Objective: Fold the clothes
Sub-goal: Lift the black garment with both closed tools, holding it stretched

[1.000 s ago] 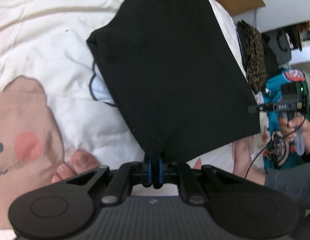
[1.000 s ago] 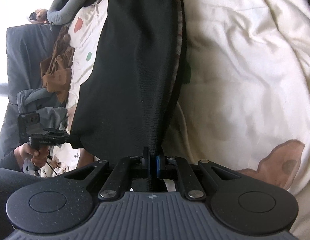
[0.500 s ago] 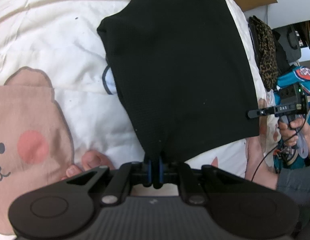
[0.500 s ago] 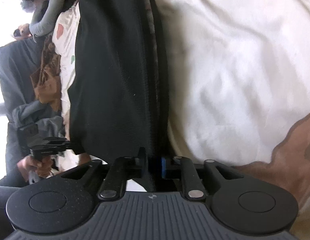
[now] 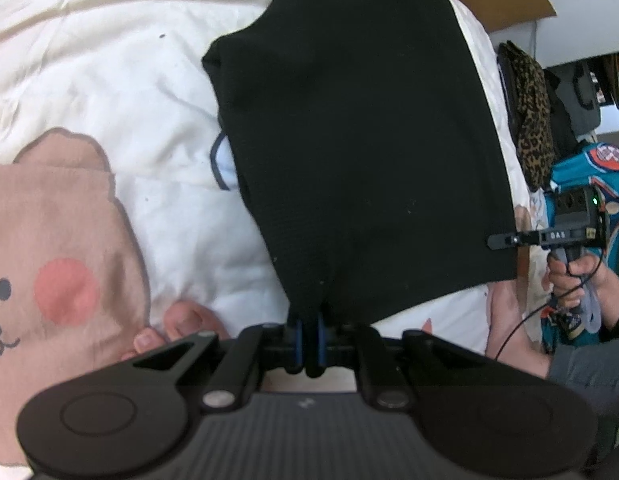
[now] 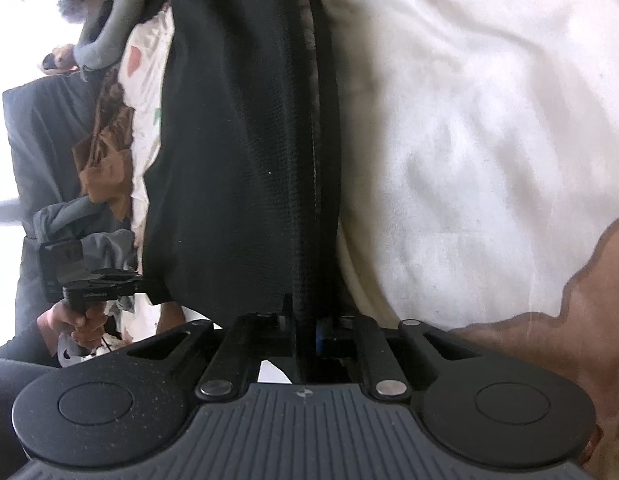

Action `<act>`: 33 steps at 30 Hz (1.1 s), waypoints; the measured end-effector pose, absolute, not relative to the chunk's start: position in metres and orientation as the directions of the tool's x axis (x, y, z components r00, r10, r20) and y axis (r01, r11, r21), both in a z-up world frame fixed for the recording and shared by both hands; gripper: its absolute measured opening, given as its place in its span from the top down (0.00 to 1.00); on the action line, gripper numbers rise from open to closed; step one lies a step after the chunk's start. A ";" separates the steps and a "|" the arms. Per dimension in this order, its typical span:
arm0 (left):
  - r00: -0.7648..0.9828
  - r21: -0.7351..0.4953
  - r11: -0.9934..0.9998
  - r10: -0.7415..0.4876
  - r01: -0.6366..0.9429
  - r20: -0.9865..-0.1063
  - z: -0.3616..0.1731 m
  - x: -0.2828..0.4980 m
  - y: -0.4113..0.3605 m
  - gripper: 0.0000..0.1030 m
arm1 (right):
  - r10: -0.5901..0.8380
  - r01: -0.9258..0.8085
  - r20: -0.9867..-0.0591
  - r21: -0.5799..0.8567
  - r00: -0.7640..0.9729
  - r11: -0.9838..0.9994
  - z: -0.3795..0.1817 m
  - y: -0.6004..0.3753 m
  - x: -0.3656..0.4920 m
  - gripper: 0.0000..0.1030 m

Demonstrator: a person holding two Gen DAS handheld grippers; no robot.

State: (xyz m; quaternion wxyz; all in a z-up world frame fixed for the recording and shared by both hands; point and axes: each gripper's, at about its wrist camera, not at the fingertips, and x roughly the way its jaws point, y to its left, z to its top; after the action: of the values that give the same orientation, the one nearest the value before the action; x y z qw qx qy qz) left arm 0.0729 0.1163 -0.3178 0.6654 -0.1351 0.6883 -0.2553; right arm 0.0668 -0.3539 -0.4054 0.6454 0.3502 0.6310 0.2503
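A black garment (image 5: 361, 140) is stretched over a white bedsheet (image 5: 109, 60) with a bear print. My left gripper (image 5: 307, 338) is shut on the garment's near corner. My right gripper shows in the left wrist view (image 5: 505, 240), pinching the opposite corner of the same edge. In the right wrist view my right gripper (image 6: 305, 332) is shut on the black garment (image 6: 237, 140), which hangs taut away from it over the sheet (image 6: 469, 120). My left gripper also shows there (image 6: 149, 280), shut on the garment's other corner.
A bare foot (image 5: 181, 328) rests on the sheet by my left gripper. A leopard-print garment (image 5: 529, 120) and a teal one (image 5: 581, 176) lie off the bed's right side. Grey and brown clothes (image 6: 101, 152) pile at the left in the right wrist view.
Both grippers keep their hold. The garment has shifted to the right in the left view, and it has drawn tauter and narrower in the right view as the right gripper moved along the sheet.
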 end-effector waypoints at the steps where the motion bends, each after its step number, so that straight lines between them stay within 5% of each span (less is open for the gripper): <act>1: -0.080 -0.535 0.831 -0.529 0.150 -0.845 -0.317 0.072 0.117 0.93 | 0.765 0.113 -0.639 0.769 0.082 0.630 -0.404 -0.354 0.066 0.96; 33: -0.142 -0.640 0.767 -0.629 0.049 -0.764 -0.294 0.044 0.141 0.93 | 0.820 0.047 -0.572 0.820 0.010 0.571 -0.349 -0.360 0.023 0.98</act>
State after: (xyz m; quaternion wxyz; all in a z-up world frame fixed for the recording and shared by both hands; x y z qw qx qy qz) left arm 0.0435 0.1411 -0.2941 0.6219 -0.2057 0.7046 -0.2727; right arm 0.0234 -0.3604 -0.3488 0.6220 0.3436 0.6312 0.3109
